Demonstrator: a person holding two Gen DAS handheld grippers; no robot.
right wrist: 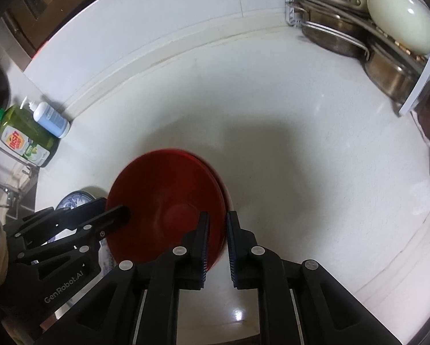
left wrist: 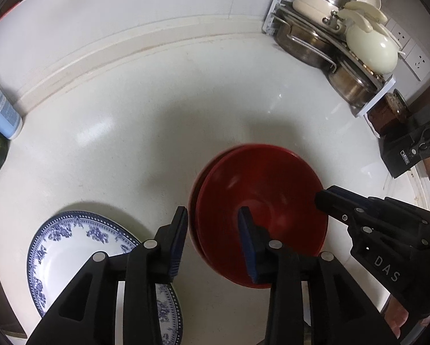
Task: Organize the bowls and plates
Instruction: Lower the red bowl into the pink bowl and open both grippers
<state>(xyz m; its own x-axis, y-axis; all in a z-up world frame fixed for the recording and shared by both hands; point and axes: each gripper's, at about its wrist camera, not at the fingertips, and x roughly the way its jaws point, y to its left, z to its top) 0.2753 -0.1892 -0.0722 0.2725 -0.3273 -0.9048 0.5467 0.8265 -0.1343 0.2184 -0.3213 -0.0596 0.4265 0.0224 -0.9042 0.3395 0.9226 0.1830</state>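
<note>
Two red bowls (left wrist: 260, 201) sit nested on the white counter; they also show in the right wrist view (right wrist: 163, 201). My left gripper (left wrist: 213, 221) straddles the stack's left rim, its jaws apart with a wide gap. My right gripper (right wrist: 217, 224) is closed on the stack's right rim, with the rim between its pads; it shows in the left wrist view (left wrist: 327, 198) at the bowl's right edge. A blue-and-white patterned plate (left wrist: 71, 247) lies on the counter left of the bowls, partly hidden by my left gripper.
A rack with steel pans and cream pots (left wrist: 338, 43) stands at the back right corner. A black knife block (left wrist: 410, 149) is at the right. Soap bottles (right wrist: 34, 132) stand at the left by the wall. The white counter (left wrist: 157, 109) stretches behind the bowls.
</note>
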